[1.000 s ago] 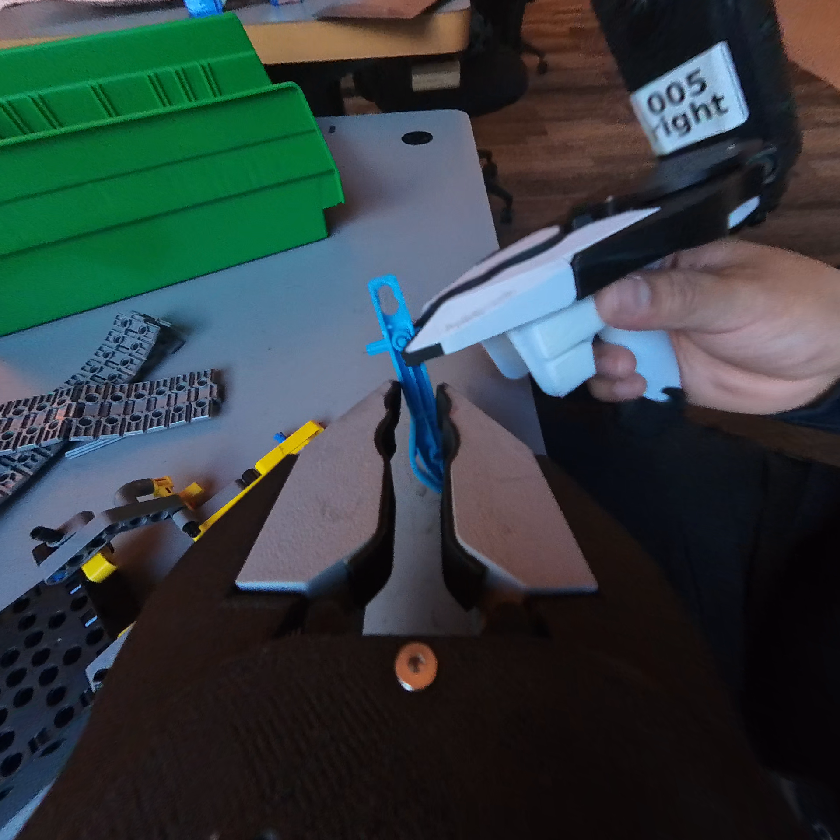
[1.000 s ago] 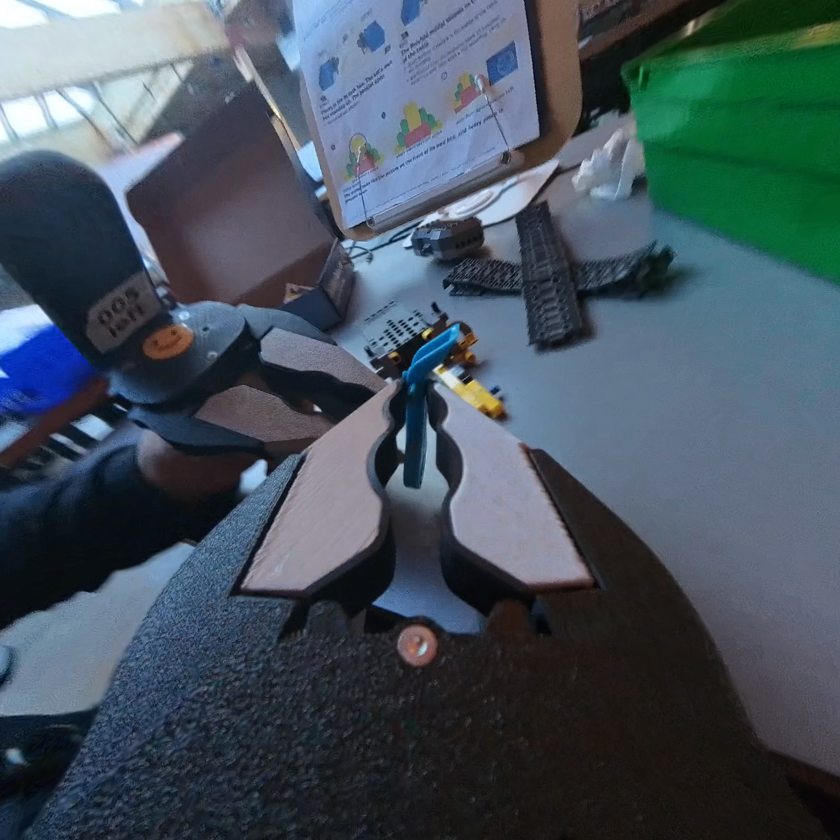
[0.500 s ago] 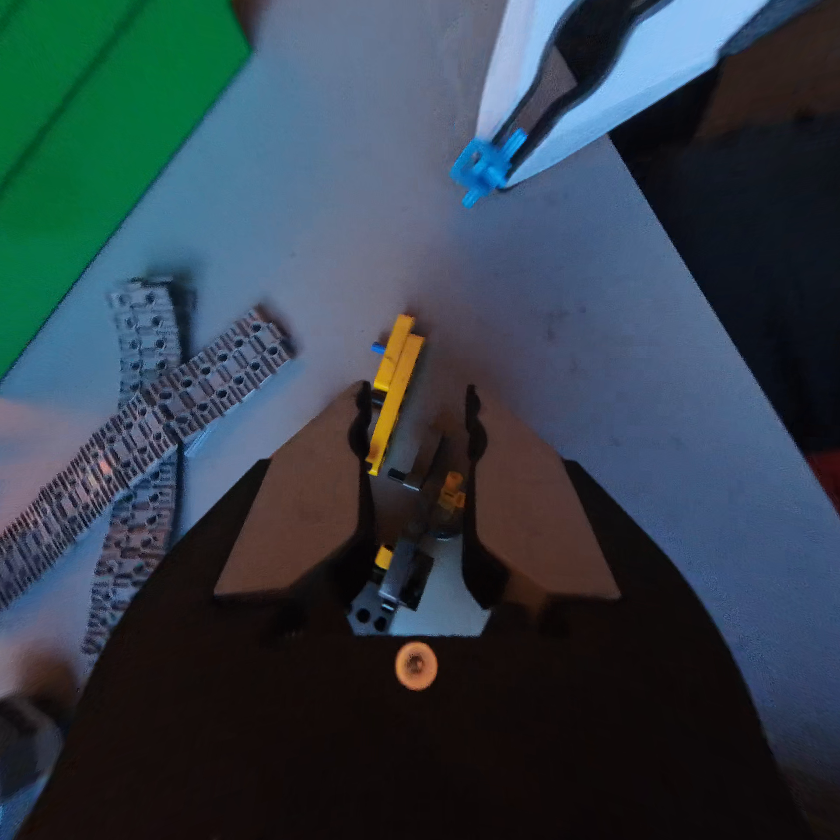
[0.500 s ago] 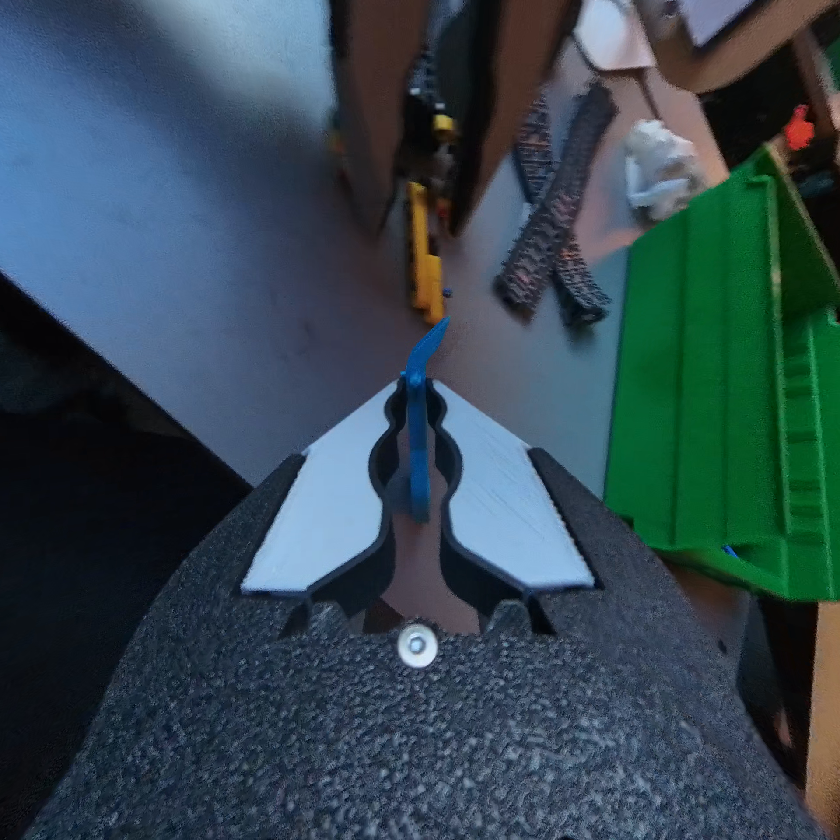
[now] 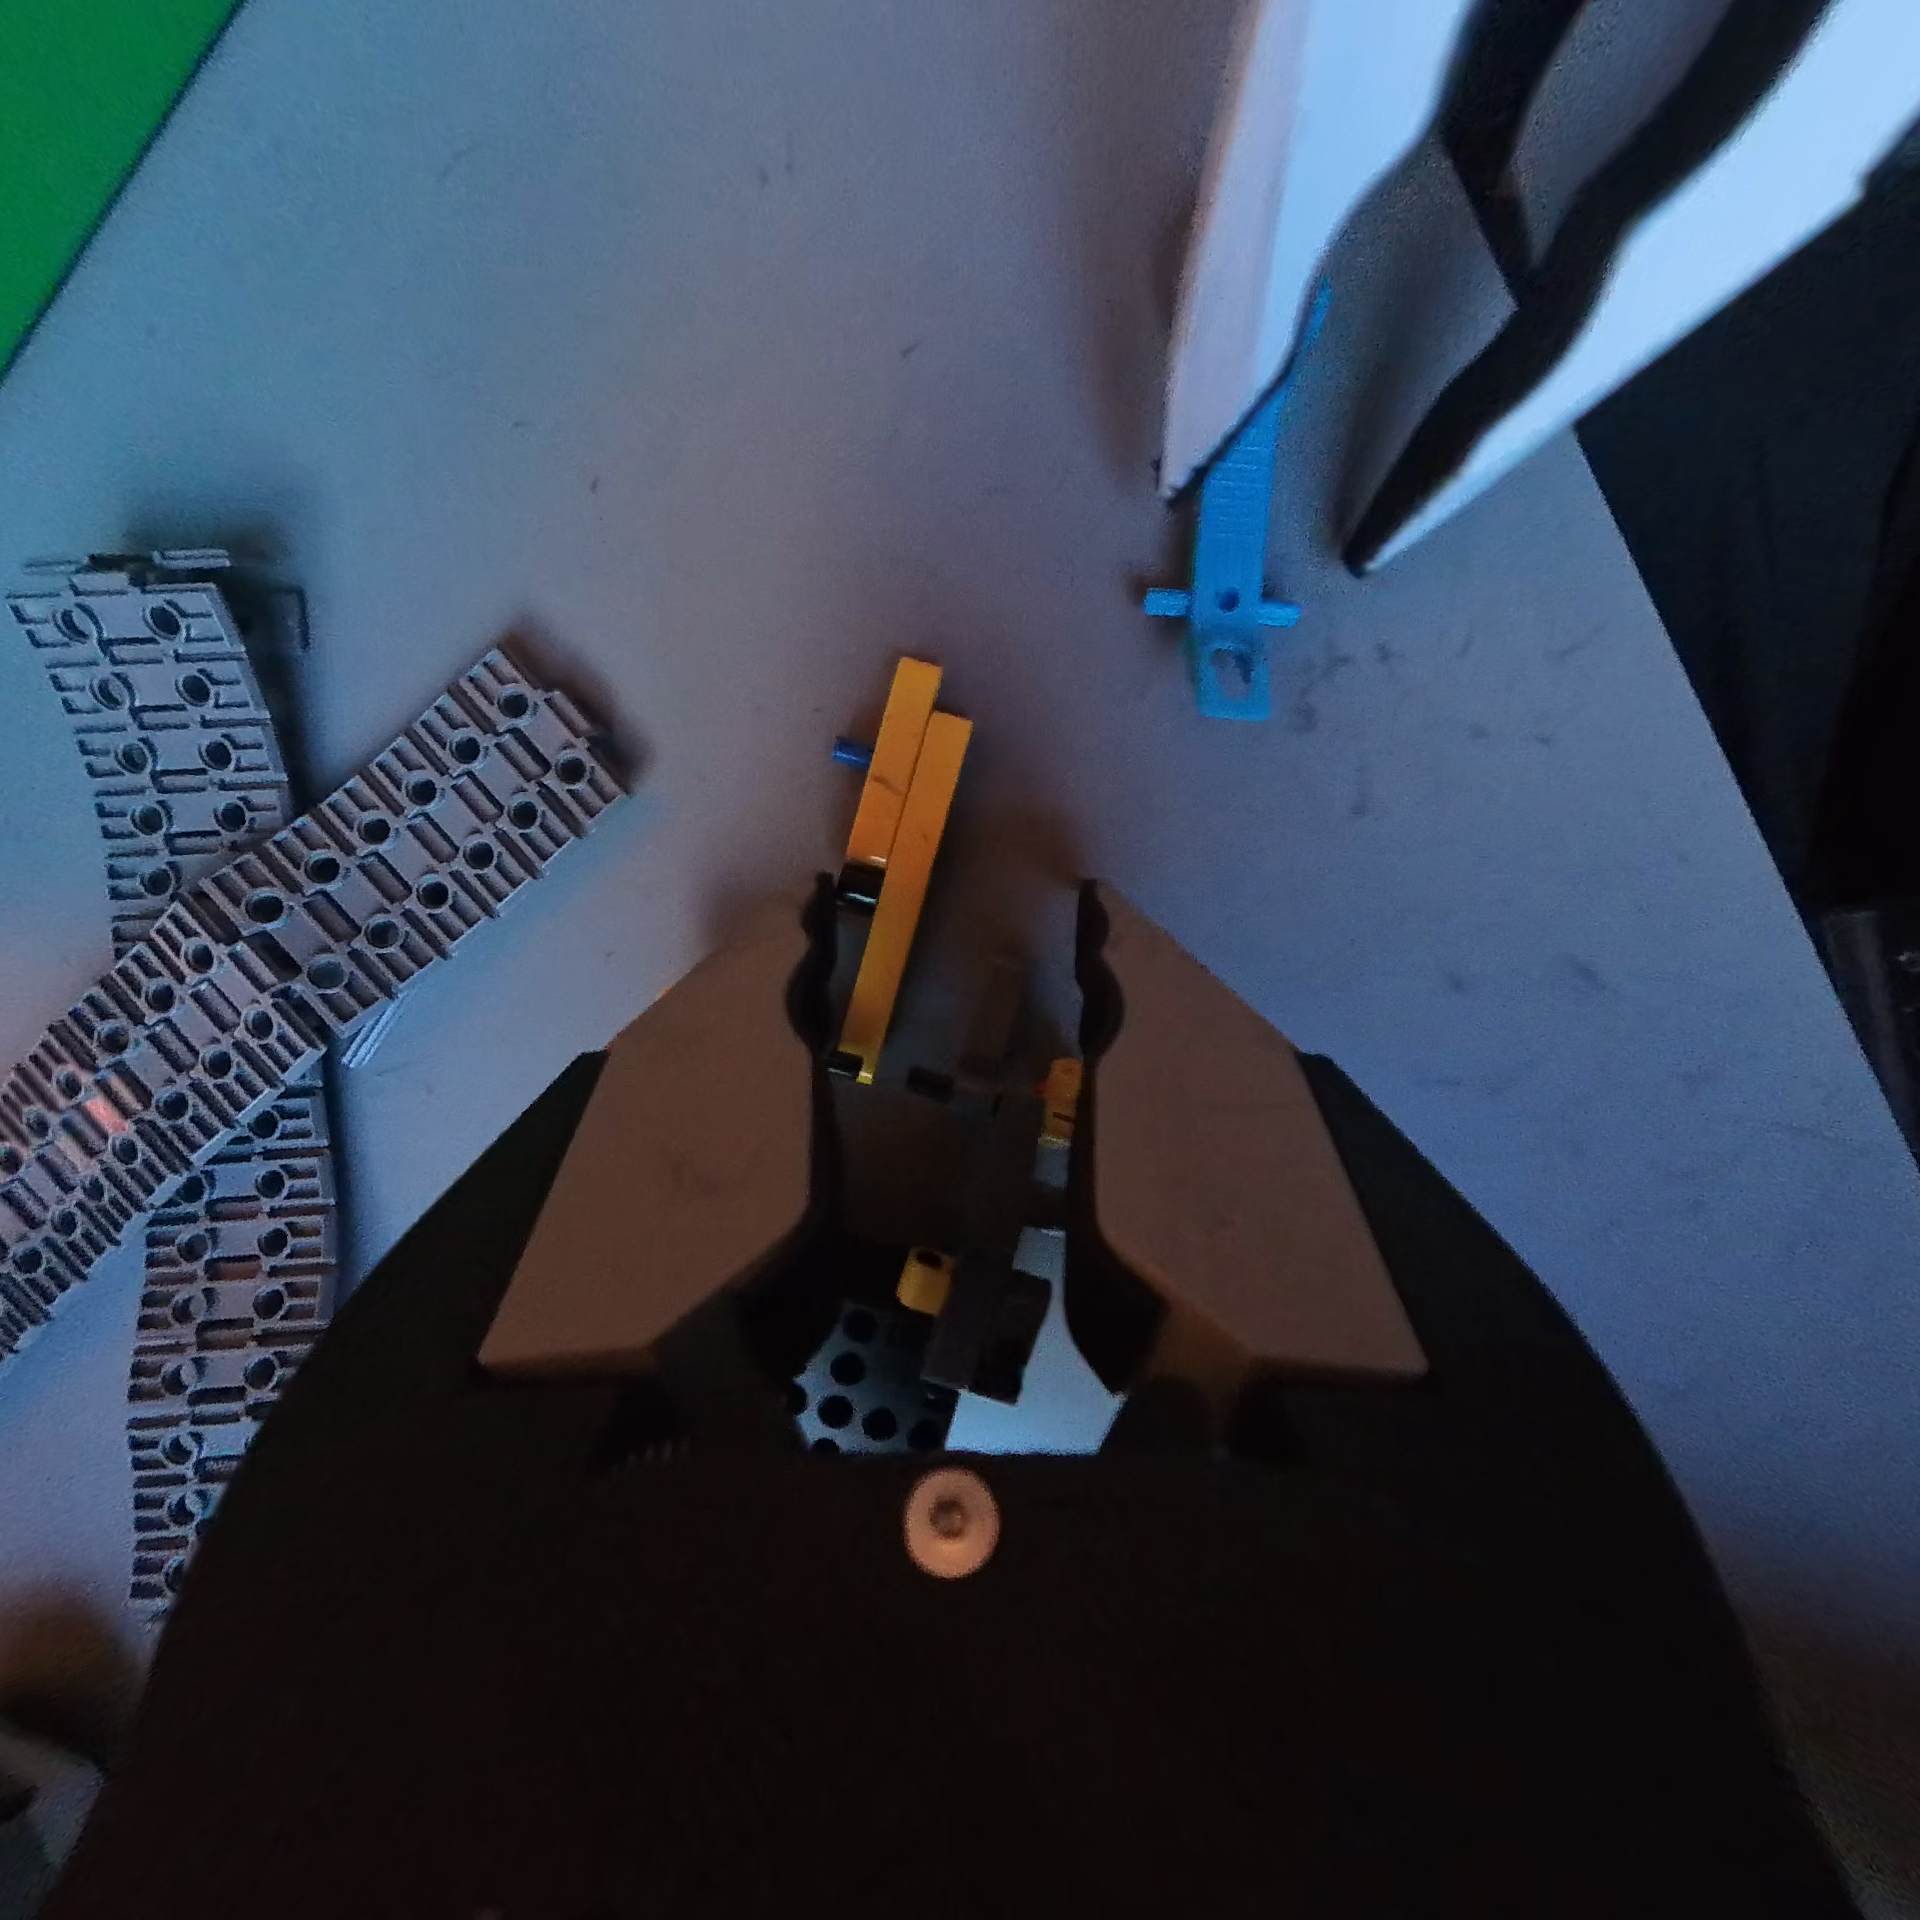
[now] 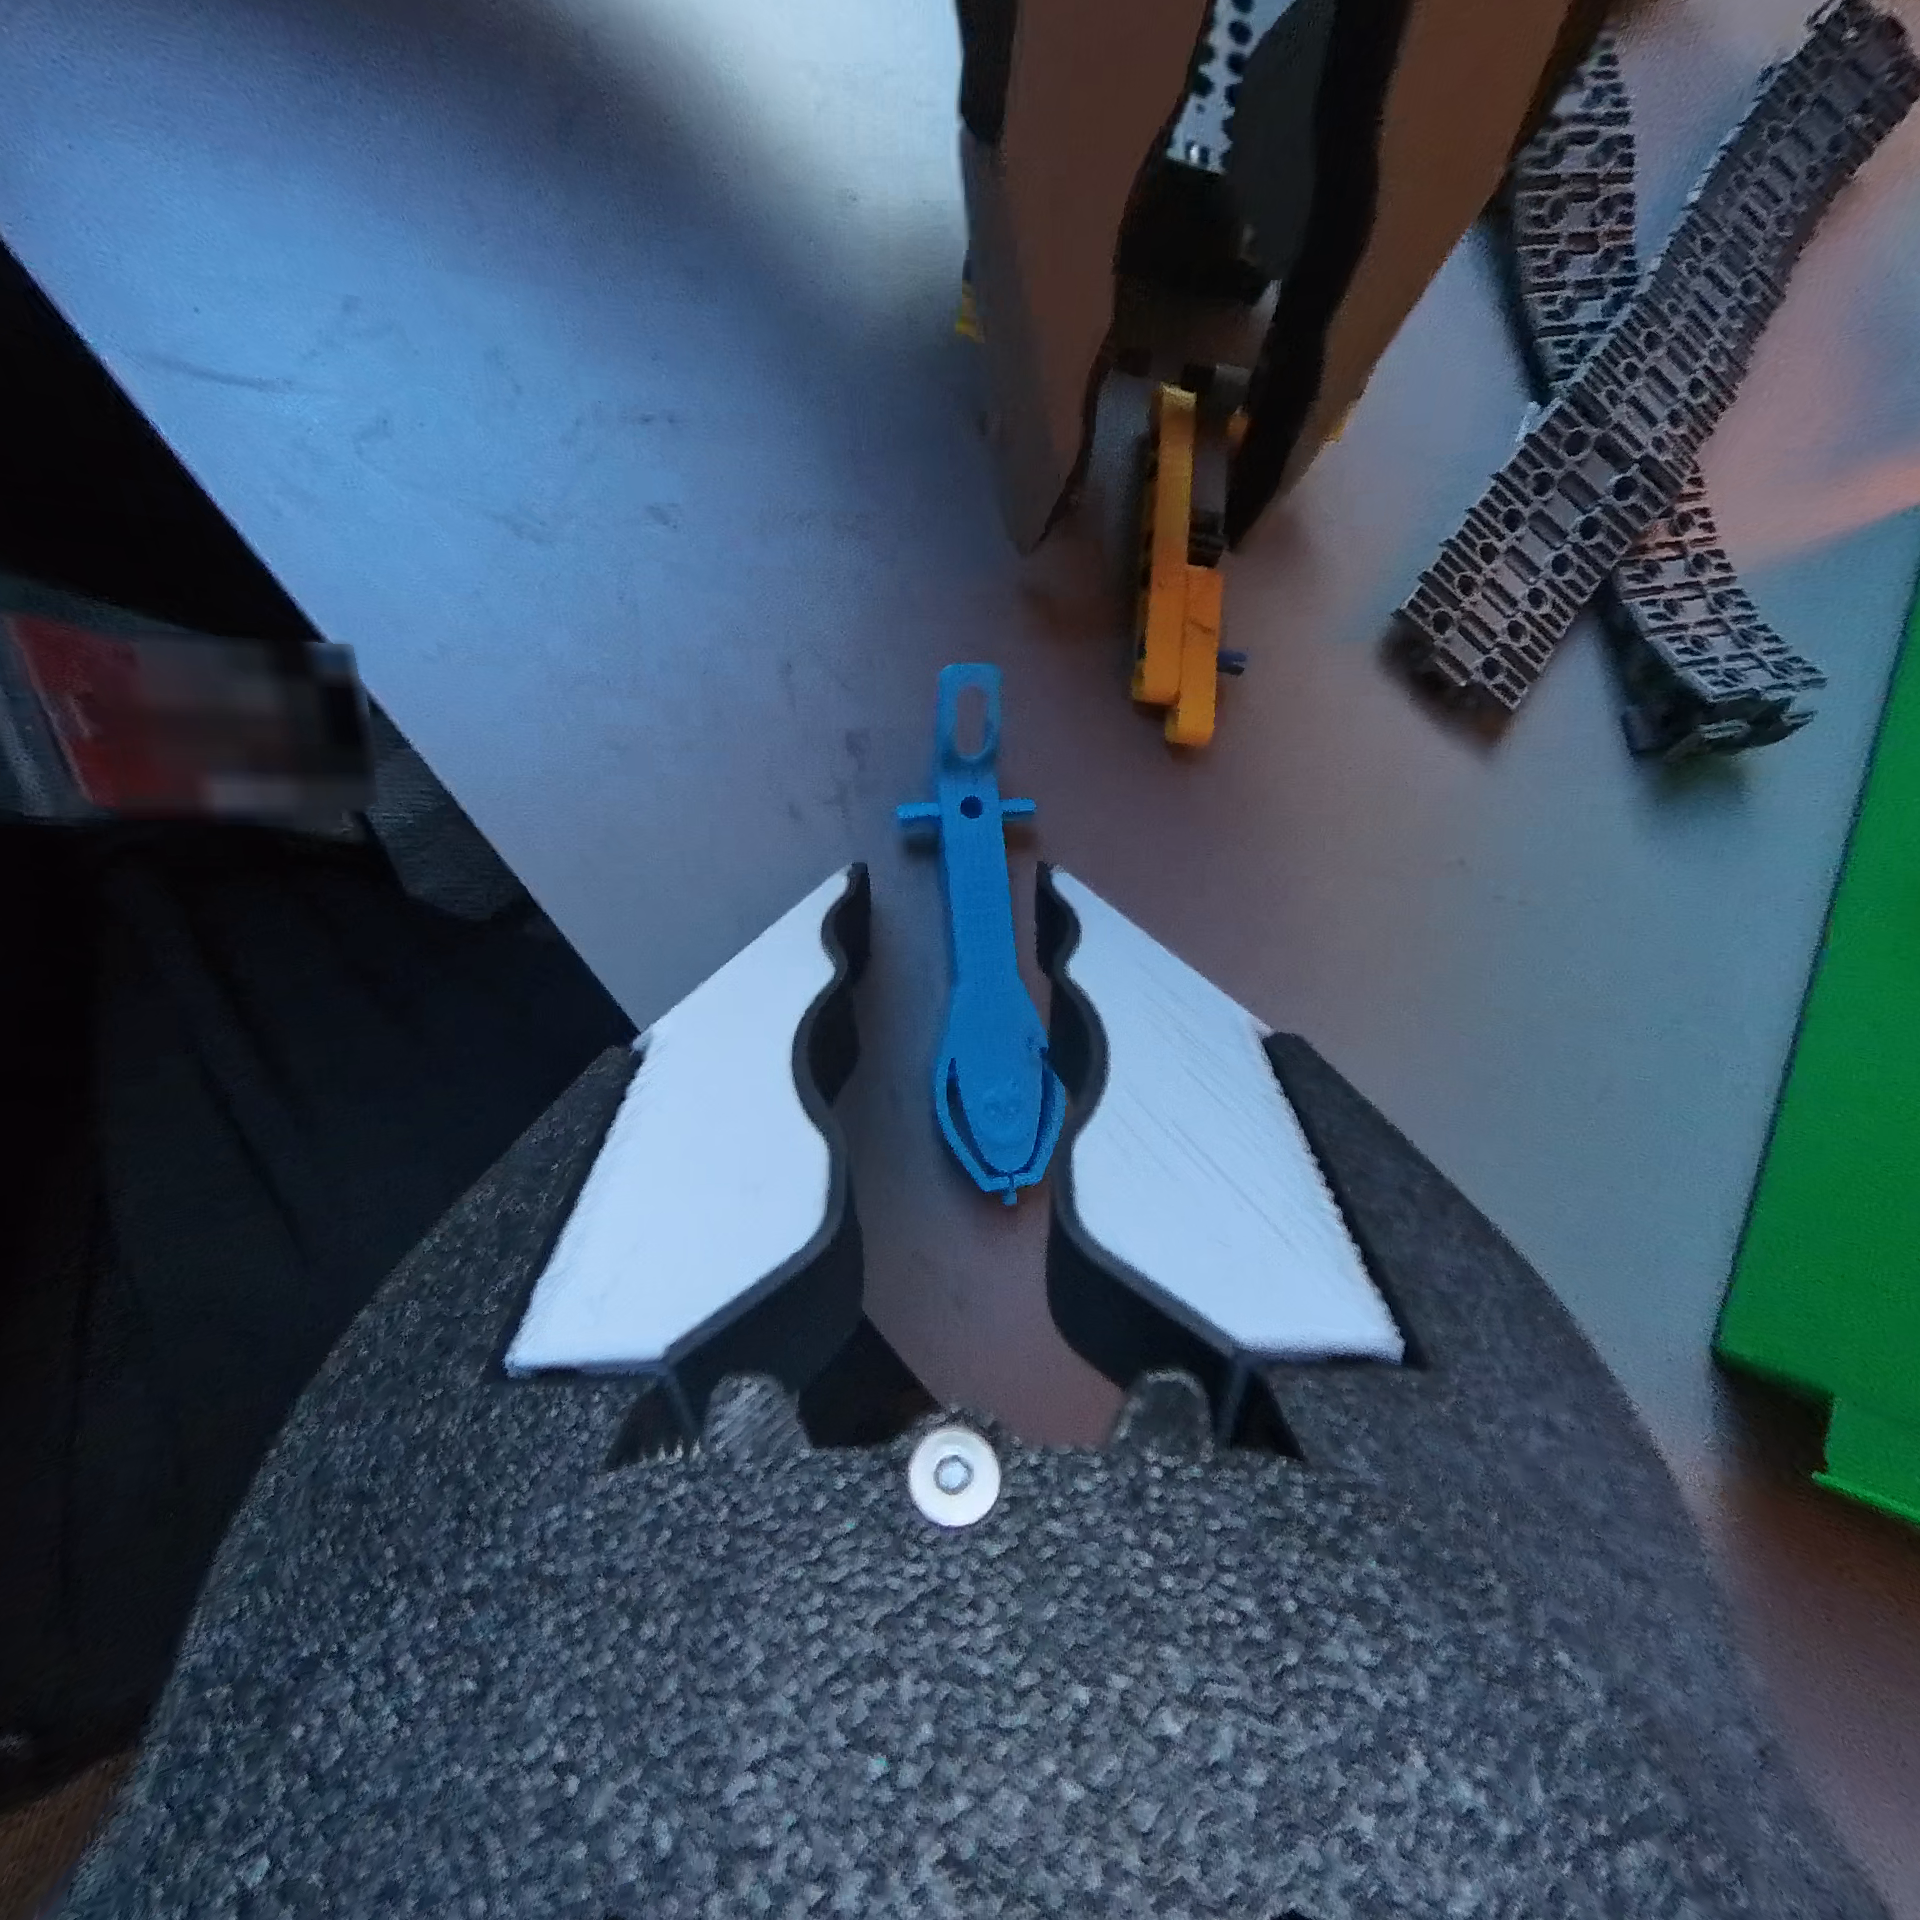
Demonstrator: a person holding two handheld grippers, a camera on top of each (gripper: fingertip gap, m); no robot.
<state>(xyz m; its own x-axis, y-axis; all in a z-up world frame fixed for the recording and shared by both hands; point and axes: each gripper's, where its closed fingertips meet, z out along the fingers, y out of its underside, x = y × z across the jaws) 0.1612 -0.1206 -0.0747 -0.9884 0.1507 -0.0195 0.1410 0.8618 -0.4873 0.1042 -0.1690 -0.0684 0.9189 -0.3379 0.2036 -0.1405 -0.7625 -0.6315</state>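
A blue plastic tool [image 6: 975, 935] with a cross pin and a slotted end lies flat on the grey table [image 6: 520, 364]. My right gripper [image 6: 951, 873] is open, one finger on each side of the tool, not gripping it. The tool [image 5: 1231, 582] also shows in the left wrist view, under the right gripper [image 5: 1268, 520]. My left gripper [image 5: 951, 904] is open and straddles a yellow and black brick assembly [image 5: 904, 831] on the table. In the right wrist view the left gripper [image 6: 1138, 535] stands over that assembly [image 6: 1179, 582].
Two crossed grey track strips [image 5: 312, 914] lie left of the assembly and also show in the right wrist view [image 6: 1621, 447]. A green bin [image 6: 1849, 1039] stands beyond them. The table edge [image 5: 1714, 810] runs close by the blue tool. The tips of one gripper are about 8 centimetres away from the tips of the other.
A second ago both grippers held the blue tool in the air. The left let go and dropped over the yellow assembly. The right lowered the tool onto the table and opened.
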